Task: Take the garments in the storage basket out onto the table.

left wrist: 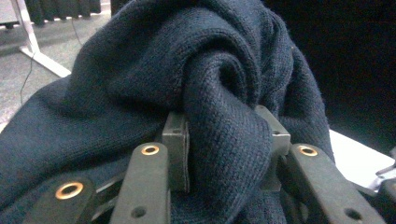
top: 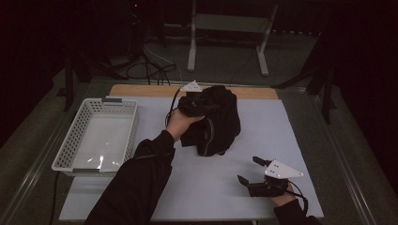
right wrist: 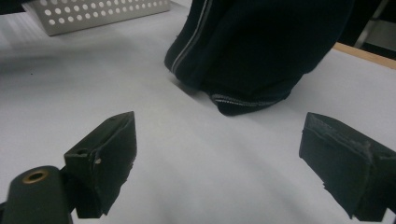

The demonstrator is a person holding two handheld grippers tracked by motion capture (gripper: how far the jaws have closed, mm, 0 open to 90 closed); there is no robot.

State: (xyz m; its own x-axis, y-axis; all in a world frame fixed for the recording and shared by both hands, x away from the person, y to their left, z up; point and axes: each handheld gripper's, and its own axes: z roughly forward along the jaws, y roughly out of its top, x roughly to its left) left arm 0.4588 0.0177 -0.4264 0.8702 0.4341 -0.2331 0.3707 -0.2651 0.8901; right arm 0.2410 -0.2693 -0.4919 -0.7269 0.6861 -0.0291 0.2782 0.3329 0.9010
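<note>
Left claw (left wrist: 224, 140) was pinching one fold of the dark knit sweater (top: 218, 119) lifted above the worktop (top: 197, 187), right claw (right wrist: 219, 172) wide and idle, so the knit could slip free.

- The basket (top: 96, 136) sits at your left on the tabletop (top: 281, 136).
- The sweater (top: 218, 122) lies mid-tabletop, right of the basket.
- Your right hand-held gripper (top: 247, 170) is nearer you, apart from the sweater.
</note>
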